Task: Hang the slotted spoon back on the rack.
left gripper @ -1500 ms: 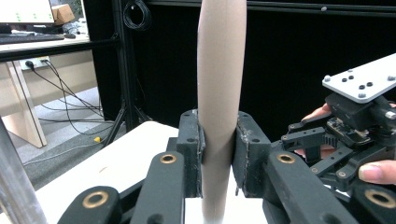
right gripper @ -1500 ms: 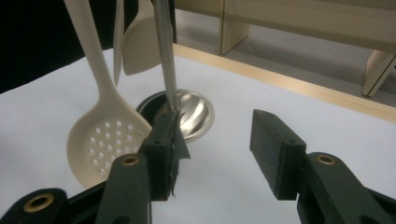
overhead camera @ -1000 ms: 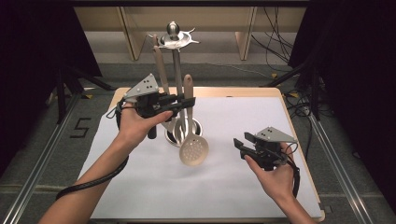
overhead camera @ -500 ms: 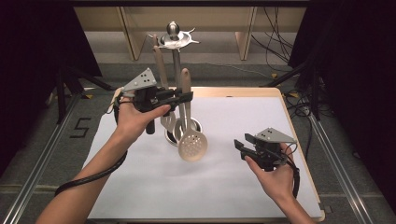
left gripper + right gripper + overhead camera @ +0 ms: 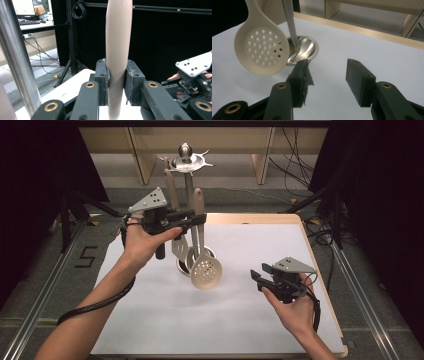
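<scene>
A cream slotted spoon (image 5: pixel 205 270) with a wooden handle (image 5: pixel 118 50) hangs upright beside the steel utensil stand (image 5: pixel 187 185). My left gripper (image 5: pixel 198 219) is shut on that handle about halfway up, and both pads (image 5: pixel 102 77) press against it. The spoon's perforated head (image 5: pixel 260 51) floats just above the stand's round base (image 5: pixel 303 50). A second utensil, a slotted turner (image 5: pixel 179 248), hangs from the stand's top ring (image 5: pixel 186 163). My right gripper (image 5: pixel 256 276) is held over the white mat (image 5: pixel 240 320) at the right, open with nothing between its jaws (image 5: pixel 328 75).
The stand's pole (image 5: pixel 15 62) rises close to the left of my left gripper. The table's wooden edge (image 5: pixel 255 218) runs behind the mat. Beyond the table are tripod legs (image 5: pixel 70 215), cables (image 5: pixel 300 150) and a wooden frame (image 5: pixel 142 155).
The left gripper has lifted the slotted spoon a little, so its head now hangs higher above the base. The right gripper has stayed put.
</scene>
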